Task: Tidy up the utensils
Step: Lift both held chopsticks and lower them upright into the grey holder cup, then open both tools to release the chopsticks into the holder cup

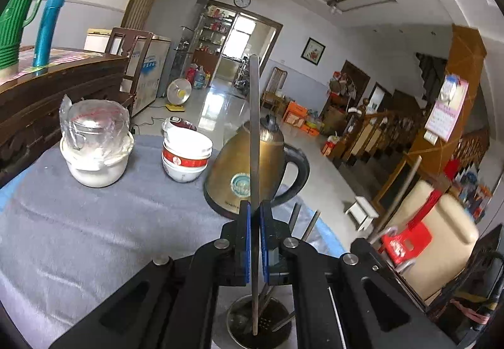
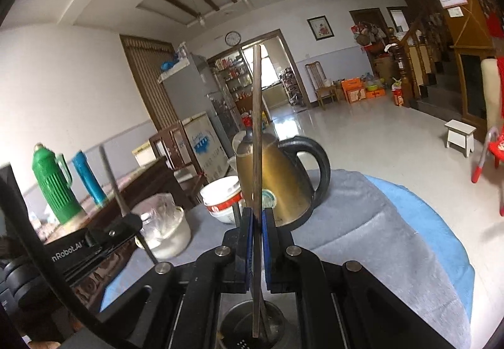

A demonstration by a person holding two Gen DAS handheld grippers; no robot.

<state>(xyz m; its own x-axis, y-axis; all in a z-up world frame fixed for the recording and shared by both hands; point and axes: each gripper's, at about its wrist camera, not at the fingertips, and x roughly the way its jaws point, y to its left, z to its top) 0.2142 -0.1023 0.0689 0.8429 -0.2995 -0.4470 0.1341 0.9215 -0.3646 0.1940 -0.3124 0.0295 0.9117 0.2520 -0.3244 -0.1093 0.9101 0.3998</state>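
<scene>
Left hand-held gripper (image 1: 255,223) is clamped tight on an upright metal chopstick (image 1: 254,135) whose lower end stands in a round metal holder (image 1: 239,317) on the grey-clothed tabletop (image 1: 94,223). Right hand-held gripper (image 2: 258,229) likewise pinches a darker chopstick (image 2: 257,128) over the holder (image 2: 233,320). Its neighbour's body reads "nRobot.AI" (image 2: 67,251); the kettle's (image 1: 226,172) lettering is illegible.

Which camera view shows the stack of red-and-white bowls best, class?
The left wrist view. There the stack of bowls stands clear on the grey cloth, between the wrapped white jar and the brass kettle. In the right wrist view the bowls are smaller and partly hidden behind the right gripper and its held utensil.
</scene>
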